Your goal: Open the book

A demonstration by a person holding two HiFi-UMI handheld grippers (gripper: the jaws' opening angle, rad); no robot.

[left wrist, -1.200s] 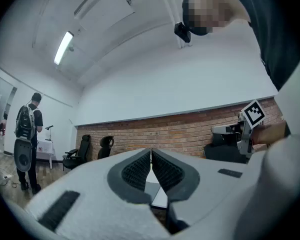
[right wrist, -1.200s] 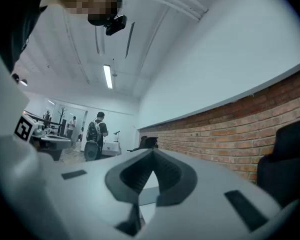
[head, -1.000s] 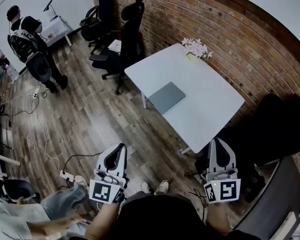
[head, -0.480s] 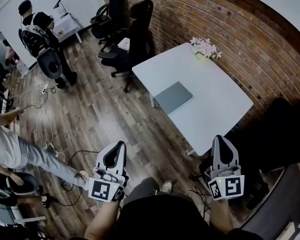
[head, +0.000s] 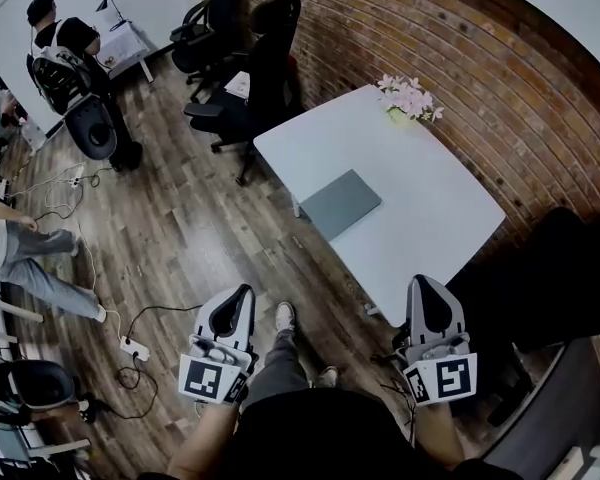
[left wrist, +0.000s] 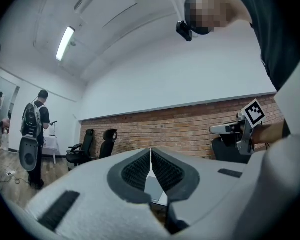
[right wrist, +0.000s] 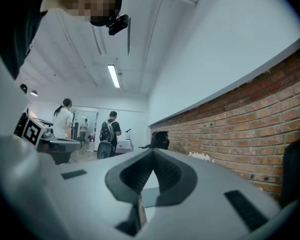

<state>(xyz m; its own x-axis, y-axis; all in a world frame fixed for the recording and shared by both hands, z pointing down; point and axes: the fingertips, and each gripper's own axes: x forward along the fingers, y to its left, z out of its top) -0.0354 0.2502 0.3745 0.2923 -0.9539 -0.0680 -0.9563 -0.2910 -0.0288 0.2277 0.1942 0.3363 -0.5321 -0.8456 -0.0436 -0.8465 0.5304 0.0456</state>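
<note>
A closed grey book (head: 340, 203) lies flat near the left edge of a white table (head: 430, 208) in the head view. My left gripper (head: 242, 295) is held over the wooden floor, well short of the table, its jaws shut and empty. My right gripper (head: 424, 286) hovers just off the table's near corner, also shut with nothing in it. In the left gripper view the left gripper (left wrist: 150, 150) shows its tips meeting, with a sliver of the book (left wrist: 154, 190) behind them. The right gripper (right wrist: 152, 153) looks the same in the right gripper view.
A brick wall (head: 500, 88) runs behind the table. Pink flowers (head: 408, 98) stand at the table's far edge. Black office chairs (head: 260, 68) stand beyond the table's left end. A person with a backpack (head: 65, 68) stands far left; cables and a power strip (head: 130, 348) lie on the floor.
Both grippers have drifted a little forward toward the table. The view has shifted, and a person's leg now steps forward between the grippers. People at the left have moved about.
</note>
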